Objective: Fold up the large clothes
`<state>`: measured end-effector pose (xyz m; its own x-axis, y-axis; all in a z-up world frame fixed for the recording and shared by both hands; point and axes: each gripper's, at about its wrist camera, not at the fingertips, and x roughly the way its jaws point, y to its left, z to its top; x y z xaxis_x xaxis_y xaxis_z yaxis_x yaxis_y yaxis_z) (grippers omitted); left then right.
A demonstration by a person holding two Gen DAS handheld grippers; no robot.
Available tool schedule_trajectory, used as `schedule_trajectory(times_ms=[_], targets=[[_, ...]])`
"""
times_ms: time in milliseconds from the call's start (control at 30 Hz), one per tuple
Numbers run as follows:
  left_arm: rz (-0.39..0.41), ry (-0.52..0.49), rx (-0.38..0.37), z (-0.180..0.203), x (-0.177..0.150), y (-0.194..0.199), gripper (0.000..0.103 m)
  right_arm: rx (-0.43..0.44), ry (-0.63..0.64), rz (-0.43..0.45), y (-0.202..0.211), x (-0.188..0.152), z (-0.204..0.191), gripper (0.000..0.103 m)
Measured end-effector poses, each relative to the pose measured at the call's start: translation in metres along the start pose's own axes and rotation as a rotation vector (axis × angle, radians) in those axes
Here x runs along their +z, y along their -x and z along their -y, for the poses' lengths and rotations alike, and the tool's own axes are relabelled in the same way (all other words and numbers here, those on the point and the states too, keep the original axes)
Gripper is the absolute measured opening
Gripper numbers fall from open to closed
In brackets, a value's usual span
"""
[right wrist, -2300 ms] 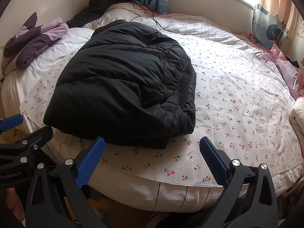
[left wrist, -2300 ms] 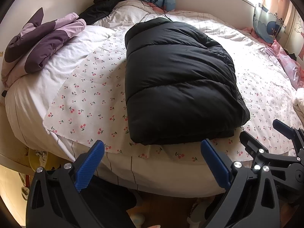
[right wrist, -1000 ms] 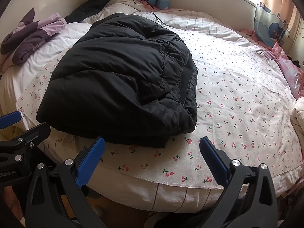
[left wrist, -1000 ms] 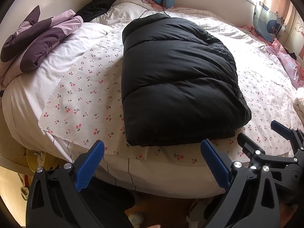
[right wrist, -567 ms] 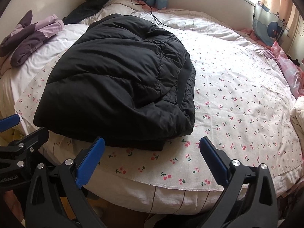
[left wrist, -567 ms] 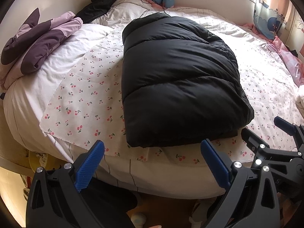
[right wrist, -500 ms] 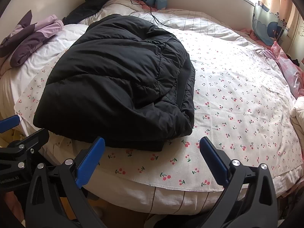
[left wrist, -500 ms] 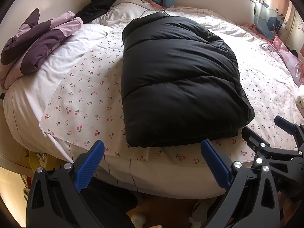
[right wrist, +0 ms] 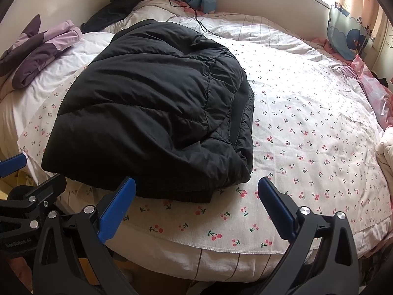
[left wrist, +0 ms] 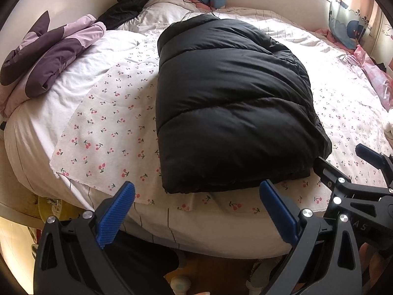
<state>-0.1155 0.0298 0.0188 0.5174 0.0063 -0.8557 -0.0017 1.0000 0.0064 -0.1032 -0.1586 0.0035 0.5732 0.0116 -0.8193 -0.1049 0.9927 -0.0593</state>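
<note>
A black puffer jacket [left wrist: 228, 103] [right wrist: 157, 108] lies folded into a thick bundle on the cherry-print sheet [left wrist: 110, 127] [right wrist: 307, 132] of a bed. My left gripper [left wrist: 196, 211] hovers open just before the bundle's near hem, over the bed's front edge, holding nothing. My right gripper [right wrist: 196, 206] is open too, near the bundle's front right corner, empty. Each gripper shows in the other's view: the right one [left wrist: 343, 162] at the lower right, its near finger tip at the jacket's corner, and the left one [right wrist: 36, 172] at the lower left.
A purple and lilac garment [left wrist: 49, 56] [right wrist: 36, 49] lies folded at the bed's left. Dark clothing [left wrist: 137, 2] and a cable sit near the headboard. A blue-patterned cushion [right wrist: 348, 34] and pink fabric [right wrist: 375, 91] are at the right. Wooden floor [left wrist: 208, 272] shows below the mattress edge.
Both grippers have crept slightly nearer to the jacket's near edge and stayed open. The jacket itself has not moved.
</note>
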Motion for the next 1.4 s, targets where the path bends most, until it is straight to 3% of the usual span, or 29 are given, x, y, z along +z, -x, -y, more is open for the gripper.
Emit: schedule_trajectory(times_ms=[900,1400], targets=[[0.003,-0.005,0.003,0.003,0.004,-0.01,0.097,0.021,0.005,-0.006,-0.016,0.014,0.0,0.096],[0.022,-0.009,0.018,0.005,-0.002,0.01,0.097,0.014,0.01,0.03,0.005,0.011,-0.002,0.096]])
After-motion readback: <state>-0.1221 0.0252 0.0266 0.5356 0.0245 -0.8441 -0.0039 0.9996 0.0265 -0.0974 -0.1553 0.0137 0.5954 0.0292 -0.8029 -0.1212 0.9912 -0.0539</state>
